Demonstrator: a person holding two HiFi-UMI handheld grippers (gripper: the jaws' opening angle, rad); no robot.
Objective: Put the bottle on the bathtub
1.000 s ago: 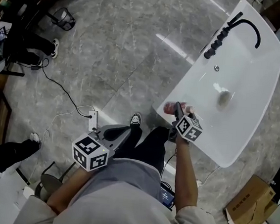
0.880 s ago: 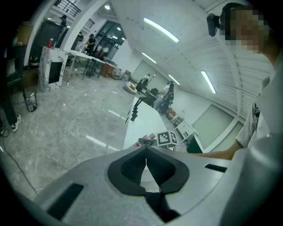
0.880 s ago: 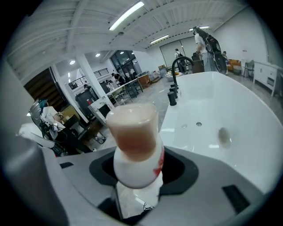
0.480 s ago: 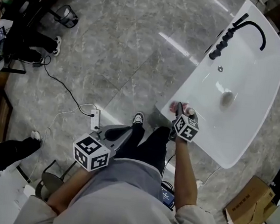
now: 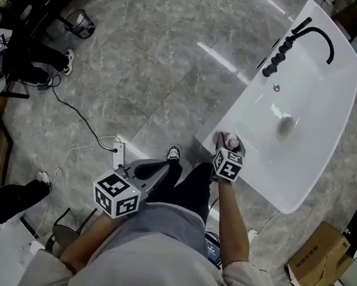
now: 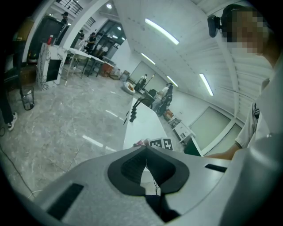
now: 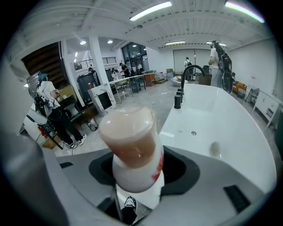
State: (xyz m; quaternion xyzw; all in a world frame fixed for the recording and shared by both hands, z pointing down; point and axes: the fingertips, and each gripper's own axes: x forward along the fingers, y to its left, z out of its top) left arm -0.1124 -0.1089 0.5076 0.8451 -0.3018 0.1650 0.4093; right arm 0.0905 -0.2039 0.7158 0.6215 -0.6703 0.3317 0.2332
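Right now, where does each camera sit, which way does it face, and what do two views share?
Head view: on the person's head, facing steeply down at the bathtub; shows left gripper, right gripper, right forearm, shoe.
Left gripper view: on the left gripper, facing along its shut, empty jaws toward the bathtub's near end; torso at right.
Right gripper view: on the right gripper, facing along the bathtub toward the faucet, bottle clamped in its jaws, shoe below.
Shared: all three show the bathtub.

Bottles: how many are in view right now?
1. The white bottle is gripped in the right gripper, over the near corner of the bathtub. No other shows, though the floor behind the tub is hidden.
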